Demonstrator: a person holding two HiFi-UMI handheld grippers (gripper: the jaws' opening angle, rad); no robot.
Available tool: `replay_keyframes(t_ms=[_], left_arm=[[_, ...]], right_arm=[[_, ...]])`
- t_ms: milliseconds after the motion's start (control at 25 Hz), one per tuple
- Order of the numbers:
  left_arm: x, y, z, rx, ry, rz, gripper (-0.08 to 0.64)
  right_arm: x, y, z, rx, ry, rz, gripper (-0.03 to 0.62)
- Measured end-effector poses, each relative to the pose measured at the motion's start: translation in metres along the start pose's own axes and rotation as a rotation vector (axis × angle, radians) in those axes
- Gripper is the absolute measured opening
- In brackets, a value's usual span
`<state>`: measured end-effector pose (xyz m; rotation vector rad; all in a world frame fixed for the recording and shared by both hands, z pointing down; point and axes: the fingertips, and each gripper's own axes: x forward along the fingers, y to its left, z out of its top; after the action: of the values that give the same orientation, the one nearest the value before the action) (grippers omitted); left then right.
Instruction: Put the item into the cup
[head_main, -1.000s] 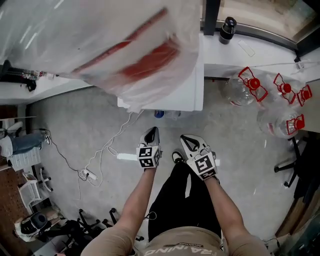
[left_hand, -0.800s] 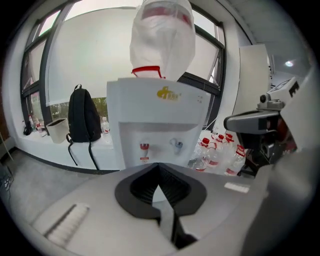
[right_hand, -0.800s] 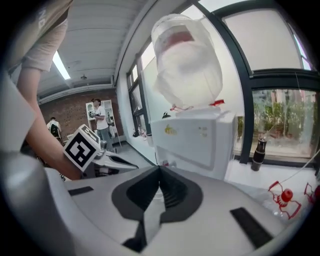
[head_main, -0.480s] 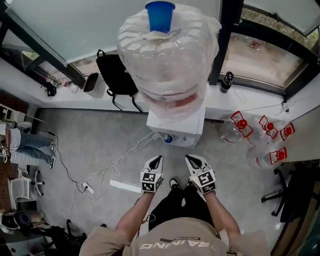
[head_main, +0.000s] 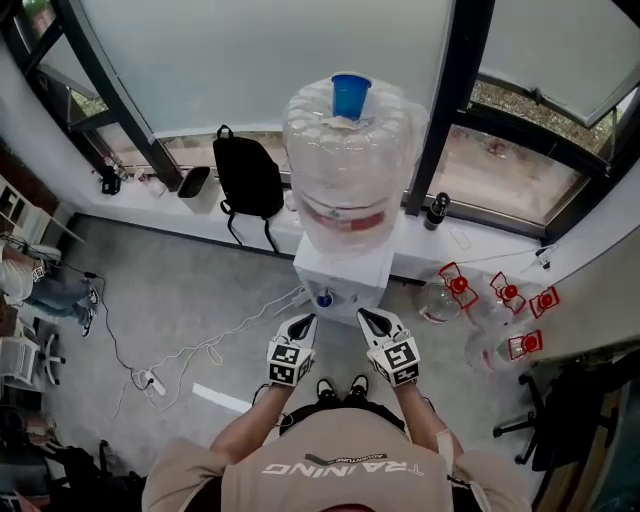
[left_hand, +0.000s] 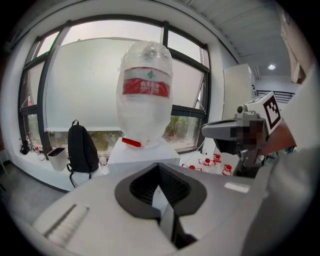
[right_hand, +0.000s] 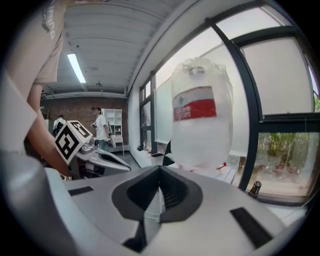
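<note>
In the head view, my left gripper (head_main: 303, 322) and right gripper (head_main: 368, 318) are held side by side at waist height. Both point at a white water dispenser (head_main: 345, 282). Each is shut with nothing between the jaws, as the left gripper view (left_hand: 161, 192) and the right gripper view (right_hand: 159, 192) also show. On the dispenser stands a large clear water bottle (head_main: 350, 165) with a red label and a blue cap (head_main: 350, 95). The bottle (left_hand: 146, 95) fills the middle of both gripper views. I see no cup and no loose item in any view.
A black backpack (head_main: 248, 180) leans on the window ledge left of the dispenser, beside a small bin (left_hand: 56, 157). Several empty jugs with red handles (head_main: 470, 295) lie on the floor at right. A black bottle (head_main: 434, 210) stands on the sill. A white cable and power strip (head_main: 150, 380) trail left.
The head view has pulled back and lifted, so the whole dispenser, bottle and windows now show. Both grippers stayed shut and side by side in front of the person.
</note>
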<state>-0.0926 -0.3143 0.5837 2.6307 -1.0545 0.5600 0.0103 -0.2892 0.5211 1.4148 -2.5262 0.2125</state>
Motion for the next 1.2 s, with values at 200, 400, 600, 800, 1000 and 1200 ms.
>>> replay_keyframes(t_ms=[200, 400, 600, 800, 1000, 1200], left_arm=[[-0.011, 0.001, 0.071, 0.042, -0.124, 0.030, 0.008], [-0.015, 0.002, 0.137, 0.145, -0.225, 0.056, 0.008], [-0.025, 0.009, 0.177, 0.154, -0.298, 0.070, 0.008], [-0.042, 0.014, 0.217, 0.218, -0.356, 0.117, 0.008], [-0.044, 0.010, 0.246, 0.253, -0.410, 0.096, 0.008], [-0.044, 0.008, 0.242, 0.195, -0.390, 0.062, 0.008]], right_arm=[[-0.007, -0.006, 0.046, -0.048, -0.073, -0.020, 0.011], [-0.005, -0.024, 0.084, -0.087, -0.121, -0.035, 0.011], [-0.006, -0.041, 0.124, -0.091, -0.193, -0.068, 0.011], [-0.008, -0.050, 0.152, -0.097, -0.236, -0.085, 0.011], [-0.004, -0.053, 0.176, -0.141, -0.265, -0.095, 0.011], [-0.014, -0.047, 0.183, -0.142, -0.266, -0.094, 0.011]])
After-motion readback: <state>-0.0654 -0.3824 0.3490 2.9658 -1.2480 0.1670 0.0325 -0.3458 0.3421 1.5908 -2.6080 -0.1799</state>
